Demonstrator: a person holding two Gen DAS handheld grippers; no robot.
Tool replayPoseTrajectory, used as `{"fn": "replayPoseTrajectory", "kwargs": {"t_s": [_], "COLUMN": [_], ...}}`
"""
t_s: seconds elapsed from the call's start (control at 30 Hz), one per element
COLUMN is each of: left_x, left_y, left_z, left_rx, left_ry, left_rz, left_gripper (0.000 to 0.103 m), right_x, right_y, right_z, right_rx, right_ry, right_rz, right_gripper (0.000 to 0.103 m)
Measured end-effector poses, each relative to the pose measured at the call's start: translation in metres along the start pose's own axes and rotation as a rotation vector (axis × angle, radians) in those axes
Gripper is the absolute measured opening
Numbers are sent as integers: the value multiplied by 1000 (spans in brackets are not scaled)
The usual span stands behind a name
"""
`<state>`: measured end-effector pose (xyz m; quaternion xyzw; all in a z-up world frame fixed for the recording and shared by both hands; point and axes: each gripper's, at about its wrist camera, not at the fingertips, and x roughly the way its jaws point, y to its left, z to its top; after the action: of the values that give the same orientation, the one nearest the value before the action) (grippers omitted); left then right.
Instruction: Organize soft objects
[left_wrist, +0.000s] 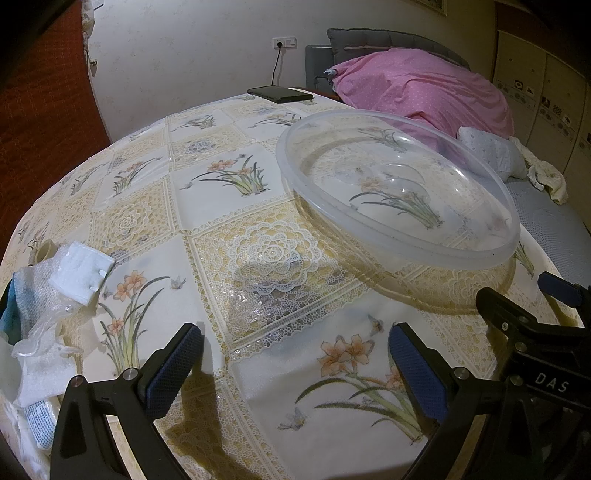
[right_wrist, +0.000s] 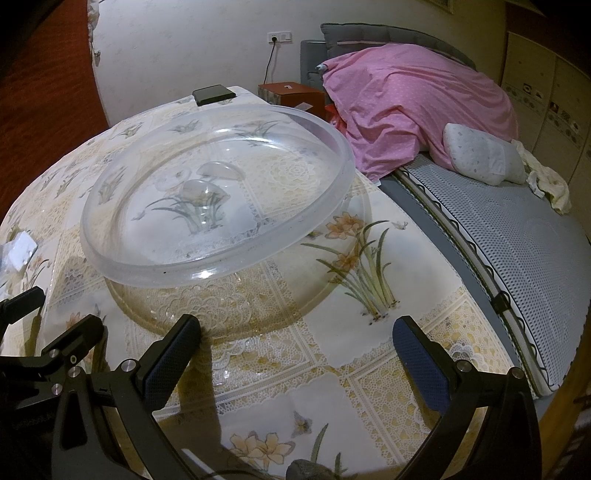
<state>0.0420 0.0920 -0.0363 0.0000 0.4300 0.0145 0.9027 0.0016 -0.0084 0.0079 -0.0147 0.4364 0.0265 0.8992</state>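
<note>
A pile of soft items lies at the table's left edge in the left wrist view: a folded white pad, white mesh foam, a crumpled clear bag and a blue cloth. A large clear plastic basin stands on the floral tablecloth, with nothing inside it. My left gripper hangs open over bare cloth, to the right of the pile. My right gripper is open too, just in front of the basin. Each gripper shows at the edge of the other's view.
A black phone on a charging cable lies at the table's far edge. Right of the table is a bed with a pink duvet, a white pillow and a crumpled cloth. A red box stands behind.
</note>
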Motion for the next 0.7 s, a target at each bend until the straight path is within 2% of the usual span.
{"fn": "replayPoseTrajectory", "kwargs": {"t_s": [0.7], "left_x": [-2], "left_y": [-1], "left_z": [1], "left_rx": [-2], "left_ry": [27], "left_rz": [1], "left_gripper": [103], "right_x": [4], "right_y": [3], "right_z": [2], "right_rx": [14], "right_ry": [41], "right_rz": [-20], "right_gripper": [103]}}
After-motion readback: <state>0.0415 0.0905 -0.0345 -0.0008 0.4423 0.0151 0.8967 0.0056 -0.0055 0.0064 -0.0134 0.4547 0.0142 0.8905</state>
